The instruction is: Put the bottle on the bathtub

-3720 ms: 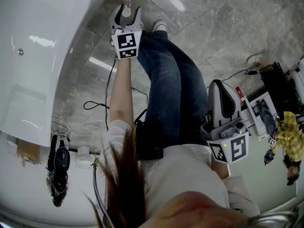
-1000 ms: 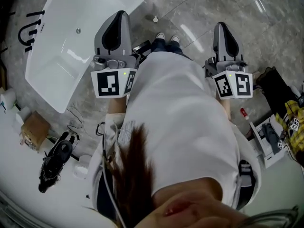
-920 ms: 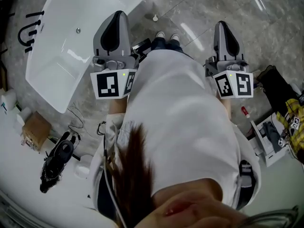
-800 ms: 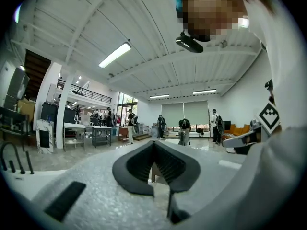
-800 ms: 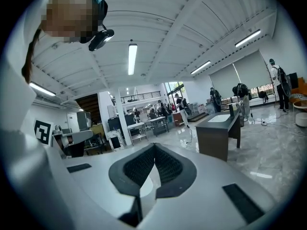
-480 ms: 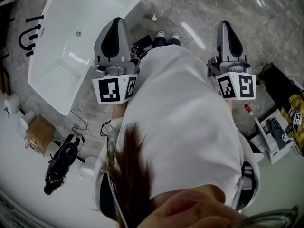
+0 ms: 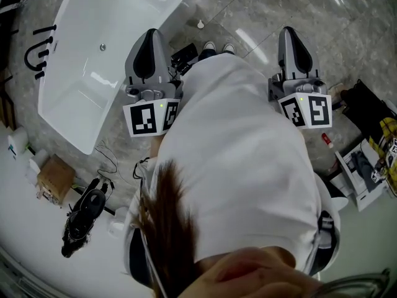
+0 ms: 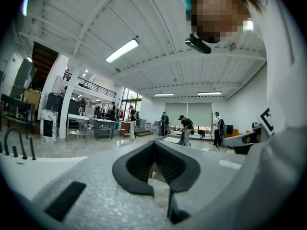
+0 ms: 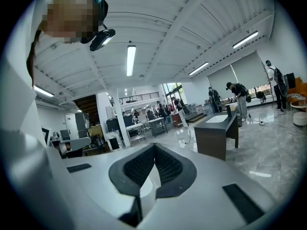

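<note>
The white bathtub (image 7: 93, 54) lies on the marble floor at the upper left of the head view. A small white object (image 7: 200, 24), possibly the bottle, stands on the floor just off the tub's far end; it is too small to make out. I hold both grippers level in front of the person's torso. My left gripper (image 7: 152, 35) is beside the tub, its jaws shut with nothing between them (image 8: 154, 142). My right gripper (image 7: 289, 31) is also shut and holds nothing (image 9: 154, 145).
Black faucet pipes (image 7: 34, 48) stand left of the tub. A cardboard box (image 7: 56, 179), cables (image 7: 105, 160) and a black device (image 7: 84, 219) lie at lower left. A black item (image 7: 184, 56) sits by the feet. Papers (image 7: 363, 172) and a bag (image 7: 366, 107) lie right. A dark sink table (image 9: 218, 128) stands ahead.
Earlier the left arm reached down to the floor by the tub with the right gripper low at the side. Both grippers now sit raised and level; over the last second they hardly move.
</note>
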A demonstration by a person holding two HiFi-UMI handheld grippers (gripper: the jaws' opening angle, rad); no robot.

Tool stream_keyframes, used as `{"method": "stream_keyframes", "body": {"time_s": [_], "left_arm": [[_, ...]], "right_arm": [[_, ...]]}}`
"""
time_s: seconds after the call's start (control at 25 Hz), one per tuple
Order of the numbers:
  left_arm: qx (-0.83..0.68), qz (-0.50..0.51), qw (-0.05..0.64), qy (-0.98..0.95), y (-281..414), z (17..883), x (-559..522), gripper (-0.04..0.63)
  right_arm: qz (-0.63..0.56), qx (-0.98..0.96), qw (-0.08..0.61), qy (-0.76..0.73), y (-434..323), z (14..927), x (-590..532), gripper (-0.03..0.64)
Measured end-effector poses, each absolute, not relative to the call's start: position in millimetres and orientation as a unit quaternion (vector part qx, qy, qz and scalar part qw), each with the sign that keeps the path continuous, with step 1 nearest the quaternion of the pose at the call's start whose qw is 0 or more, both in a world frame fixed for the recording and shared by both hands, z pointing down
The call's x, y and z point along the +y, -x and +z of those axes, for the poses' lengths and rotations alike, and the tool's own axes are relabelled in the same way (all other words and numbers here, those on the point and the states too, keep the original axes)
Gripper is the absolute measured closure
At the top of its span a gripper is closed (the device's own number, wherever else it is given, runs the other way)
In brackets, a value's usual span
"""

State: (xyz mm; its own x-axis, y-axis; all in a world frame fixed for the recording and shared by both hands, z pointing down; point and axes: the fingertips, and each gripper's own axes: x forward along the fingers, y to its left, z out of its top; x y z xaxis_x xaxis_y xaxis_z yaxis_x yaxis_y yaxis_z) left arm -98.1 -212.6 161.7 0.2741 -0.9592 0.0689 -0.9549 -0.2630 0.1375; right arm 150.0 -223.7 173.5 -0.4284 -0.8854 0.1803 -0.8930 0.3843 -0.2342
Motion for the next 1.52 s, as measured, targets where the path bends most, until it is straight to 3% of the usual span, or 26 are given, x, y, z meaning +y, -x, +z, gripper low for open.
{"method": "stream_keyframes", "body": {"time_s": [0.48,0.88,1.52], "left_arm": [[-0.598,0.009,0.064,-0.799,104.1,165.4,-210.5,0.580],[-0.601,0.055,0.039,-0.796,108.8,168.3,-218.0,0.580],[-0.604,0.058,0.056,-0.793,108.0,176.5,-201.5,0.580]], "right_arm": [[0.135,-0.830,0.018,-0.541,-144.6,172.1,-220.9,0.606],[0.077,-0.815,0.068,-0.570,-159.6,178.0,-223.6,0.606],[0.089,-0.813,0.076,-0.570,-163.7,184.6,-205.1,0.606]]}}
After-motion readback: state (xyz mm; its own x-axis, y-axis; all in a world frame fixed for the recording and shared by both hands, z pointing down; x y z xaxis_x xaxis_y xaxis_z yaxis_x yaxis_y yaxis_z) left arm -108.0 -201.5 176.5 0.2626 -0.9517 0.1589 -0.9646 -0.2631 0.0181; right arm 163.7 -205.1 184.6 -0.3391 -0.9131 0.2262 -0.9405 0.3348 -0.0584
